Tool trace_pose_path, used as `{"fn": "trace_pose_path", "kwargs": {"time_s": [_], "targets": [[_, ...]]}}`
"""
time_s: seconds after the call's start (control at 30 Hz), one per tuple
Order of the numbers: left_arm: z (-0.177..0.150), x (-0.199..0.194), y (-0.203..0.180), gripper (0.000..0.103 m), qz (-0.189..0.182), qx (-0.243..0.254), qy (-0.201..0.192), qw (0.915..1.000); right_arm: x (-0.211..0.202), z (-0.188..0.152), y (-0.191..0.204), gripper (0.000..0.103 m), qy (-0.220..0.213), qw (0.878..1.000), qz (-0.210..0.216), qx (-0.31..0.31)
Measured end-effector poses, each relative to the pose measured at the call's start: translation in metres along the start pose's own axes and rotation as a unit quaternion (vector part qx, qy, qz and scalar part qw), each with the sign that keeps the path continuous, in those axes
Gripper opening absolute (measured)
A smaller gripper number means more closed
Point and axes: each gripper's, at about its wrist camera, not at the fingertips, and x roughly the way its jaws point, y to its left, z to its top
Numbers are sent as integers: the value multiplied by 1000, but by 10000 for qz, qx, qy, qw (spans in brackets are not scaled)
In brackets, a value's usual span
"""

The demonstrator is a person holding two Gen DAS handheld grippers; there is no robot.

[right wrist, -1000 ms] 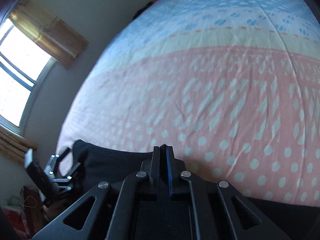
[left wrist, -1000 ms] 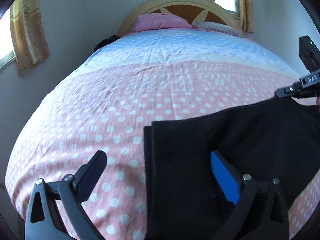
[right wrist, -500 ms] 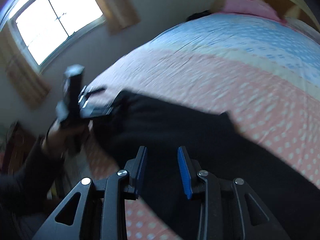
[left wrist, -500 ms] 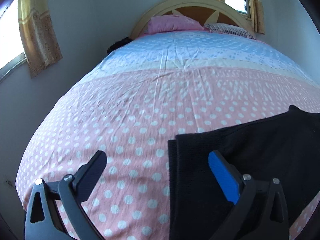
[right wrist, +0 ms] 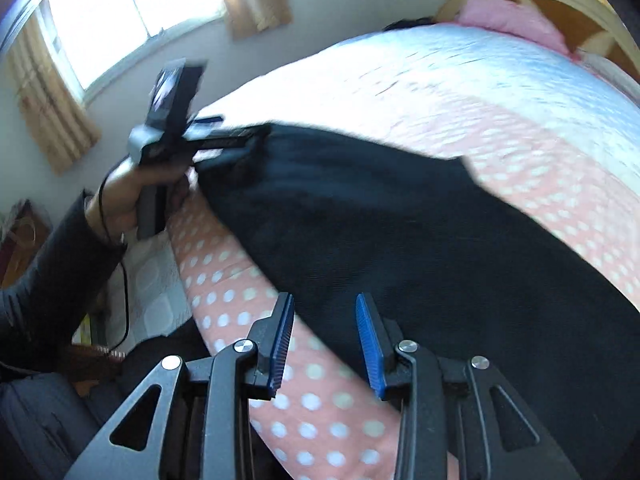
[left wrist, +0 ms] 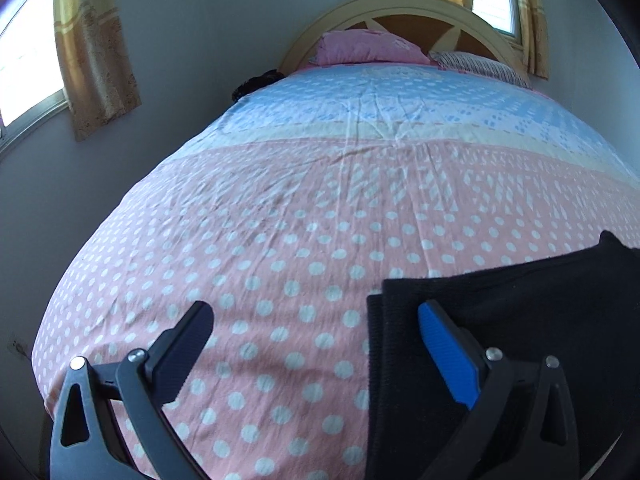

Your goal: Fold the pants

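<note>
black pants on polka-dot bed, curtained windows, both grippers spread, empty

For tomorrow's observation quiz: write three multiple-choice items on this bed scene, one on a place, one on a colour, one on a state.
1. Where do the pants lie?
A. on the spotted sheet
B. on the pink pillow
C. on the floor

2. What colour are the pants?
A. blue
B. black
C. yellow

3. How does the left gripper stand?
A. shut on the pants
B. shut on nothing
C. open

Answers: 1 A, dark cloth is spread over the dotted sheet; 2 B, the fabric is black in both views; 3 C, its fingers stand wide apart with nothing between them.
</note>
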Motion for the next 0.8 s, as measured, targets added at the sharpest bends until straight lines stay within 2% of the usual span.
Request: {"fn": "trace_pose_path", "kwargs": {"time_s": [0.13, 0.23, 0.3, 0.4, 0.47, 0.63, 0.73, 0.8], "targets": [[10, -30, -1, 103, 333, -133, -493, 9981, -49, -21, -49, 37, -619, 9949, -394, 692], [18, -56, -19, 103, 51, -127, -868, 9961, -92, -51, -93, 38, -995, 9828, -794, 1341], [18, -65, -40, 103, -157, 62, -908, 9957, -123, -76, -126, 38, -1214, 9697, -1174, 1766], [13, -71, -78, 103, -544, 411, -842, 9941, -171, -116, -172, 38, -1485, 9440, -1671, 2425], [7, -73, -104, 103, -750, 621, -752, 9924, -202, -143, -196, 38, -1614, 9228, -2146, 2763], [-6, -76, -151, 103, -970, 1003, -623, 9883, -262, -199, -251, 38, -1938, 8738, -2803, 3470], [-8, -74, -165, 103, -979, 1055, -540, 9881, -286, -222, -283, 38, -2154, 8467, -2919, 3893], [-12, -75, -168, 103, -945, 1050, -524, 9886, -293, -232, -306, 38, -2181, 8398, -2787, 4118]]}}
